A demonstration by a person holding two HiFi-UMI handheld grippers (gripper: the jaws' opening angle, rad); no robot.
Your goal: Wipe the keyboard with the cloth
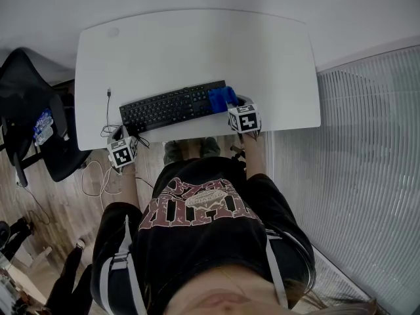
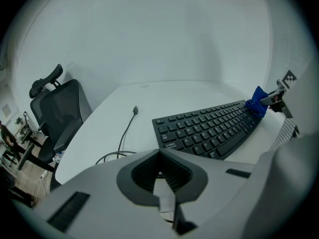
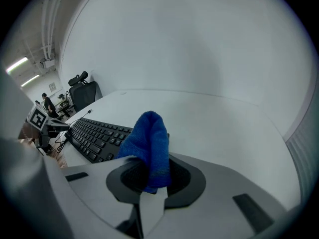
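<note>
A black keyboard (image 1: 172, 107) lies near the front edge of a white desk (image 1: 197, 44). A blue cloth (image 1: 222, 97) rests on the keyboard's right end, and my right gripper (image 1: 243, 118) is shut on it. In the right gripper view the cloth (image 3: 148, 142) bulges up from between the jaws of the right gripper (image 3: 149, 183), with the keyboard (image 3: 97, 136) stretching away to the left. My left gripper (image 1: 123, 152) hangs at the desk's front edge by the keyboard's left end. In its own view the left gripper (image 2: 160, 169) is shut and empty, facing the keyboard (image 2: 209, 131) and the distant cloth (image 2: 256, 103).
A thin cable (image 1: 108, 109) loops on the desk left of the keyboard, its plug (image 2: 135, 110) lying loose. A black office chair (image 1: 29, 110) stands left of the desk. A ribbed white panel (image 1: 367, 176) runs along the right side.
</note>
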